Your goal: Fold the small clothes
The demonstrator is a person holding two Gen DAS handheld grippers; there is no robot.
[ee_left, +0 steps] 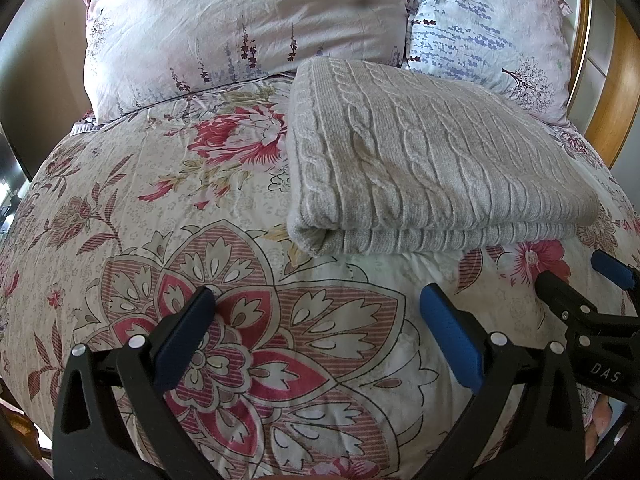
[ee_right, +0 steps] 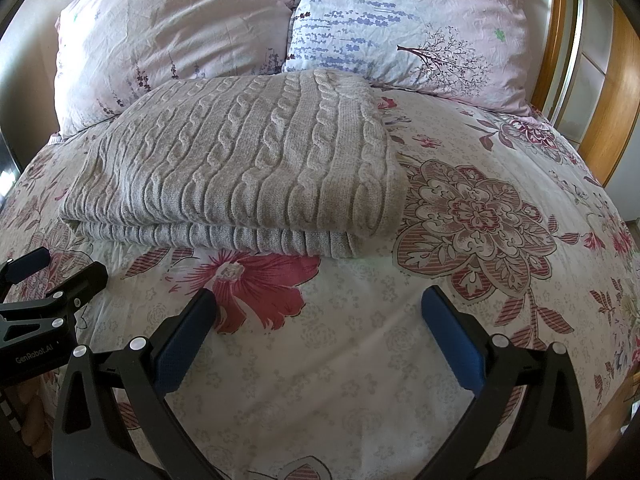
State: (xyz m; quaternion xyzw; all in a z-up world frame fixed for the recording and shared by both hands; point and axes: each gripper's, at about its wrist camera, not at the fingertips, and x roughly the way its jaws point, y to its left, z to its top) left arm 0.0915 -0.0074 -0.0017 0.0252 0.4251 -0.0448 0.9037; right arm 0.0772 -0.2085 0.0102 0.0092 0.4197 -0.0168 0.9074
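One grey cable-knit sweater (ee_left: 420, 160) is seen folded into a thick rectangle on the flowered bedspread (ee_left: 168, 216), laid towards the head of the bed with its far edge just against the two pillows: a pink one (ee_left: 240, 28) on the left and a pale blue one (ee_left: 488, 36) on the right. A wooden headboard (ee_right: 600, 92) is seen behind them at the right edge. Two grippers are held over the bedspread at the near side of the sweater, apart from it. The left gripper (ee_left: 318, 308) is kept wide open with nothing between its blue pads, and the right gripper (ee_right: 318, 312) is likewise spread wide and empty.
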